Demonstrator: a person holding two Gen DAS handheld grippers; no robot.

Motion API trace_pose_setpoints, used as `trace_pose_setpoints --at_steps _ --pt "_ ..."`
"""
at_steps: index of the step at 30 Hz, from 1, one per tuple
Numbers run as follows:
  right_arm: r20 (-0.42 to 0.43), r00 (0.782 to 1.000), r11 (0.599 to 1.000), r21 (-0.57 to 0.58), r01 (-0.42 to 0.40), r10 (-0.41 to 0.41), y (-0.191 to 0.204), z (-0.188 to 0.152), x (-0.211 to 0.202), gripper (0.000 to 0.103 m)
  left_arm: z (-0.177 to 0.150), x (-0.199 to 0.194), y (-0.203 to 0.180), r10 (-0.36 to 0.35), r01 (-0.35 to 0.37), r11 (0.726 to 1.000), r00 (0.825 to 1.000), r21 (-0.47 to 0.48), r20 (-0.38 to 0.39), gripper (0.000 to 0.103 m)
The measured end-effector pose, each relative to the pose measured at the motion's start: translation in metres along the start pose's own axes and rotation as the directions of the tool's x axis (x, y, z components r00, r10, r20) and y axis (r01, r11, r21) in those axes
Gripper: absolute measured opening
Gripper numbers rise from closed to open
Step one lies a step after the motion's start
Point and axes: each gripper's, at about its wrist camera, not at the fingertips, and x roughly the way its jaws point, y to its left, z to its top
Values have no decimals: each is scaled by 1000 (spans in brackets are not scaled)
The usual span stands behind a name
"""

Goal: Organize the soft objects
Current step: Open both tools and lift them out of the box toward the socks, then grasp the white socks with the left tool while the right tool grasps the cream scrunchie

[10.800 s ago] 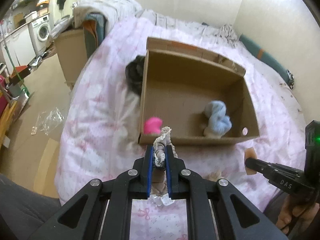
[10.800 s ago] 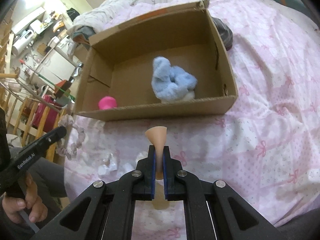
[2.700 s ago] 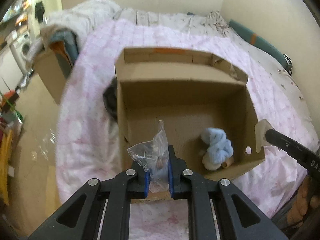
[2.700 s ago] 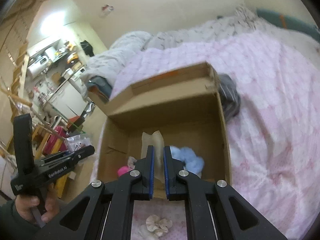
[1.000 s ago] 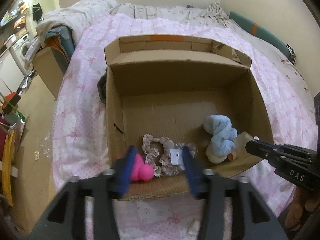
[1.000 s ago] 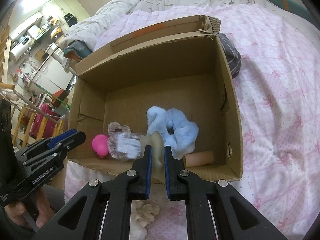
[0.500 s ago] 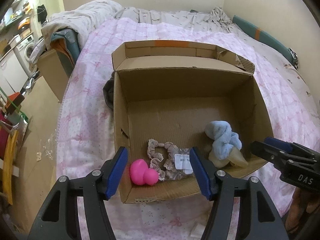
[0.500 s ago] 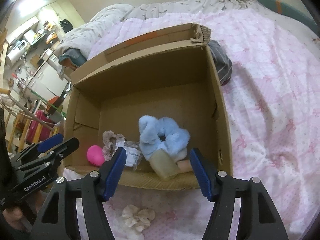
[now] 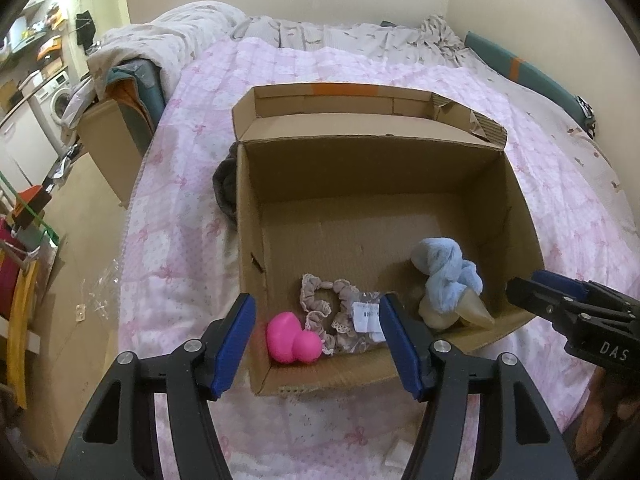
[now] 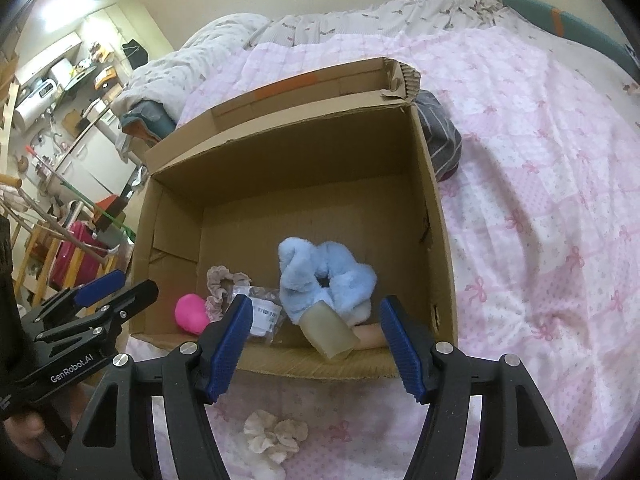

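While both my left tongs point(image 9: 318, 334) and right tongs point(image 10: 316, 330) hang spread and empty, the brown cardboard box point(image 10: 434, 216) holds a fluffy blue scrunchie point(image 10: 324, 278).

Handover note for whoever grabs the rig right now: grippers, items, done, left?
Left gripper: jaws open, nothing held, hovering over the box's near left corner.
Right gripper: jaws open, nothing held, above the near wall.
In the box, along the near wall: pink toy, lace scrunchie with a labelled bag, blue scrunchie, beige sponge, tan tube.
Left: cream scrunchie lies on the bedspread in front of the box; likely next pick, right gripper is nearer.
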Motion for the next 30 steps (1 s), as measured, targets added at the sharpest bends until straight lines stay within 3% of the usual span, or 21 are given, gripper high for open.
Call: trace_pose_setpoints --at_steps 18,26,30 --pt "-6 1000 1000 14 -14 14 -1 -42 -39 70 -40 -33 11 29 -29 1000 1000 3 7 61" --pt "-48 999 998 51 -20 22 0 -64 -39 70 -68 -15 4 -14 16 1000 994 9 -111 61" --pt "-90 996 998 69 -9 16 -1 -73 -31 70 -84 9 -14 -89 99 995 969 29 -230 61"
